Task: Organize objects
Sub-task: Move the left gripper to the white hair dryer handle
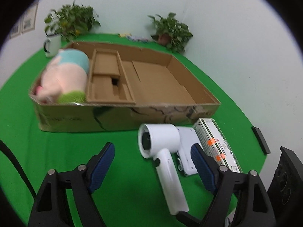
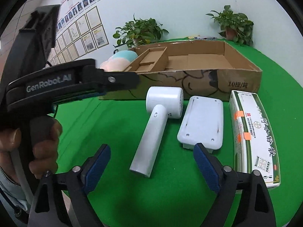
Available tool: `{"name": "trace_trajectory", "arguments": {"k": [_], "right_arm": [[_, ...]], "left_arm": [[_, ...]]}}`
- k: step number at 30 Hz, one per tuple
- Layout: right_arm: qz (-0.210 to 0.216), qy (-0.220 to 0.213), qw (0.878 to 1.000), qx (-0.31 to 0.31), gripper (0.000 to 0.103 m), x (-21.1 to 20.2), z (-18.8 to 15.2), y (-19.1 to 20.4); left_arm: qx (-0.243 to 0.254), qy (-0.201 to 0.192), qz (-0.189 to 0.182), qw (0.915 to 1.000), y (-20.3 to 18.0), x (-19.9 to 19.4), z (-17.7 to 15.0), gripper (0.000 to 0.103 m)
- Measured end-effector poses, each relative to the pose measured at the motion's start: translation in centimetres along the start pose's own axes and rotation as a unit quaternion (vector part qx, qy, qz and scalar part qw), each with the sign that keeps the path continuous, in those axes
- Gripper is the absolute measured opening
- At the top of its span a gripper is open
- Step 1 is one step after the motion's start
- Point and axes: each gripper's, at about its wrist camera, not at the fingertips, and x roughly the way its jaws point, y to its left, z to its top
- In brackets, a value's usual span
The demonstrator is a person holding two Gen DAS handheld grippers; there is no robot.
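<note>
A white hair dryer (image 1: 159,143) (image 2: 157,117) lies on the green cloth in front of a shallow cardboard box (image 1: 132,117) (image 2: 236,79). To its right lie a flat white device (image 1: 186,151) (image 2: 202,121) and a long white-and-green carton (image 1: 215,143) (image 2: 250,132) with orange tape. A pink and blue plush toy (image 1: 64,75) (image 2: 117,60) fills the box's left end. My left gripper (image 1: 152,148) is open, the dryer's handle between its fingers without contact. My right gripper (image 2: 152,148) is open too, just short of the handle's end.
A cardboard insert (image 1: 108,79) sits beside the plush, with bare box floor to its right. Two potted plants (image 1: 72,22) (image 1: 170,30) and a white mug (image 1: 52,45) stand behind the box. A hand (image 2: 43,143) holds the left gripper's body (image 2: 75,87).
</note>
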Motion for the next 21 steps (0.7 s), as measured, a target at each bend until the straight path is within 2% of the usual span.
{"name": "trace_trajectory", "arguments": {"k": [1,2,5,7,8,12,13,15,17,21], "right_arm": [[-0.001,0.008,1.000,-0.002,0.065,0.4,0.1,0.1],[0.000,0.017,1.000,-0.001,0.062,1.0,0.2,0.1],[0.001,0.034,0.999,-0.001,0.046,2.3,0.3,0.3],[-0.001,0.046,0.999,-0.001,0.031,2.8,0.3,0.4],[-0.001,0.047,0.999,-0.001,0.029,2.7,0.1,0.5],[-0.007,0.054,0.999,-0.001,0.028,1.6,-0.7,0.5],[-0.004,0.059,0.998,-0.001,0.027,1.0,-1.1,0.5],[0.012,0.069,0.998,-0.007,0.027,0.0,-2.0,0.6],[0.022,0.077,0.997,0.001,0.029,-1.0,-3.0,0.5],[0.025,0.085,0.996,0.022,0.036,-0.5,-2.4,0.0]], "left_arm": [[-0.002,0.013,-0.014,0.9998,0.0,0.8,-0.1,0.073],[-0.005,0.026,-0.023,0.9994,0.1,1.6,-0.1,0.068],[-0.015,0.063,-0.056,0.9963,0.4,3.9,-0.4,0.064],[-0.007,0.078,-0.058,0.9952,0.2,4.5,-0.7,0.057],[0.001,0.083,-0.062,0.9946,-0.1,4.7,-1.0,0.054],[0.007,0.106,-0.071,0.9918,-0.5,4.8,-2.3,0.050],[0.004,0.127,-0.079,0.9887,-0.7,4.7,-3.1,0.045],[0.003,0.152,-0.093,0.9840,-1.0,4.0,-4.8,0.045],[0.008,0.153,-0.095,0.9836,-1.4,3.2,-6.0,0.045],[-0.020,0.153,-0.095,0.9834,-1.2,3.4,-6.2,0.045]]}}
